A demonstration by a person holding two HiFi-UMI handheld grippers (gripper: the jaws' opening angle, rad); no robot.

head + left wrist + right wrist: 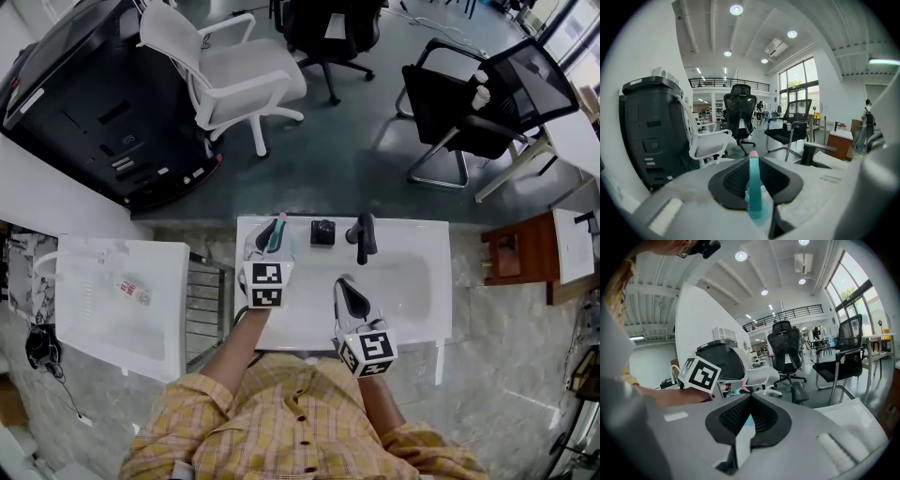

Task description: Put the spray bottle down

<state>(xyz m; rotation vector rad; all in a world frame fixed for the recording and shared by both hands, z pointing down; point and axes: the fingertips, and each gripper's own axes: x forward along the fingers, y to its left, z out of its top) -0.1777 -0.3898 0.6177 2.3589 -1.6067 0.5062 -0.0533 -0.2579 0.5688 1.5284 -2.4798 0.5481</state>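
Observation:
A teal spray bottle point(275, 234) with a pink tip sits between the jaws of my left gripper point(268, 240), over the back left corner of the white washbasin top point(412, 246). In the left gripper view the bottle point(753, 187) stands upright in the jaws of the left gripper point(754, 165), which are shut on it. My right gripper point(345, 285) hovers over the basin's front middle, and its jaws point(750, 398) meet at the tips with nothing held. The left gripper's marker cube point(699, 373) shows to its left.
A black tap point(362, 236) and a small black object point(322, 232) stand at the basin's back edge. A white side table point(122, 314) is to the left, and a brown cabinet point(518, 249) to the right. A white chair point(239, 80), black chairs and a big black machine point(89, 98) stand beyond.

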